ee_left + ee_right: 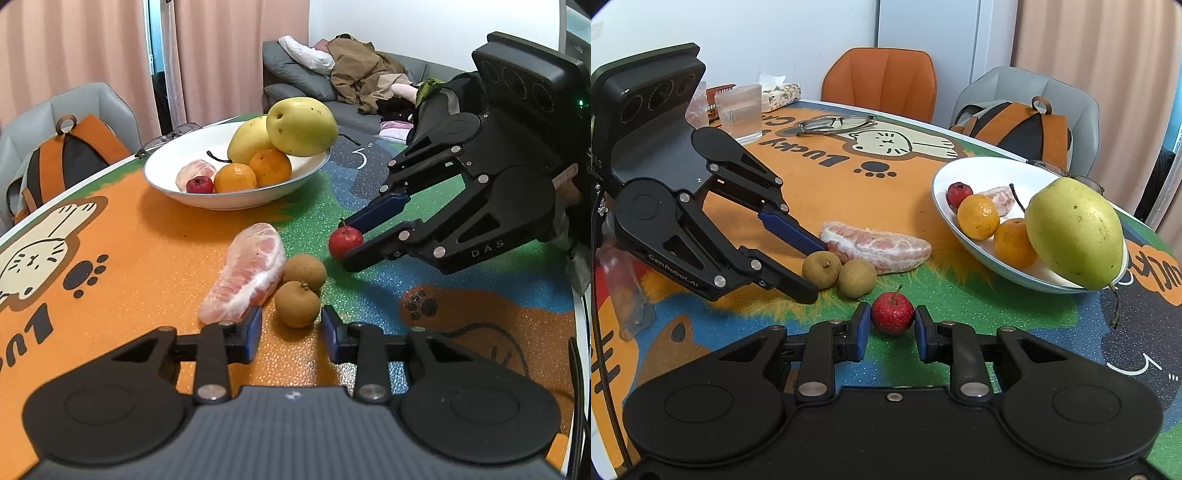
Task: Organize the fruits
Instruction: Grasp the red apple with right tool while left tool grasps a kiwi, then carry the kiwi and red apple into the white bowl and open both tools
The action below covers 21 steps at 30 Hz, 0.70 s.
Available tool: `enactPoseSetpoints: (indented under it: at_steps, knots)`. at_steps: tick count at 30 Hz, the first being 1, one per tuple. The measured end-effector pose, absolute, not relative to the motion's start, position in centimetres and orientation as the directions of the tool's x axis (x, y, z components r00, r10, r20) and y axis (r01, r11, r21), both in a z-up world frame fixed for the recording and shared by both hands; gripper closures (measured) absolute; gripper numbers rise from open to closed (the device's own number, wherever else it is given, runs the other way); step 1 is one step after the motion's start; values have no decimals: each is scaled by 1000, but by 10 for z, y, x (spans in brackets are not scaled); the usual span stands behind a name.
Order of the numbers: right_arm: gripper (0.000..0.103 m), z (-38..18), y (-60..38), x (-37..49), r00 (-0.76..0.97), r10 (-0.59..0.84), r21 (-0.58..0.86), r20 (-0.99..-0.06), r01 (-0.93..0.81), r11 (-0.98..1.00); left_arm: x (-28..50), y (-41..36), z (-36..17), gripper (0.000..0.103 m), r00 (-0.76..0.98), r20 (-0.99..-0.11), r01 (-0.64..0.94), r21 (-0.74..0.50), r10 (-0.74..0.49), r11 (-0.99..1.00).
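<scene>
While clamped, right gripper (889,325), red fruit (892,313), mat-middle.

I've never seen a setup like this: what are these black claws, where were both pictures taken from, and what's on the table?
These are handheld grippers, one per hand, each with a camera looking along its fingers. One picture is from the left gripper, the other from the right gripper. On the table mat lie a pomelo segment and two longans; a white bowl holds more fruit. The right fingers pinch a small red fruit; the left ones flank the nearer longan, not clamped.
</scene>
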State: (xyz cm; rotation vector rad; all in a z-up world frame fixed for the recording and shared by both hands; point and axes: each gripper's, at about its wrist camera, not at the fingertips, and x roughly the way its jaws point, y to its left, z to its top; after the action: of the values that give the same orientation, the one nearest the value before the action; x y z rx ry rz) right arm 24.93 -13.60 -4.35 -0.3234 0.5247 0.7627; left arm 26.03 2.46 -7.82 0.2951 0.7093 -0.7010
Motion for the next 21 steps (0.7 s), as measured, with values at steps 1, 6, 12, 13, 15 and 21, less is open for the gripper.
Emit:
enactPoseSetpoints:
  at_steps: [1, 6, 12, 13, 15, 21]
  knots:
    - [79, -44, -136, 249, 604, 569, -89, -558, -725, 683, 260, 25, -78, 69, 546, -682, 676, 17, -486, 737]
    - [79, -44, -136, 248, 606, 567, -92, -558, -725, 683, 260, 24, -78, 69, 548, -681, 671, 13, -485, 741]
    - [79, -41, -138, 248, 615, 564, -96, -551, -718, 690, 259, 25, -74, 79, 547, -668, 680, 4, -503, 733]
    - [79, -40, -138, 247, 616, 563, -97, -551, -717, 690, 259, 25, -74, 79, 553, -663, 678, 6, -505, 735]
    - [79, -39, -139, 247, 622, 561, -102, -547, -714, 693, 258, 26, -72, 79, 555, -656, 676, -2, -511, 737]
    - [79, -24, -146, 251, 672, 553, -109, -492, -678, 727, 261, 30, -56, 79, 596, -603, 658, -12, -531, 753]
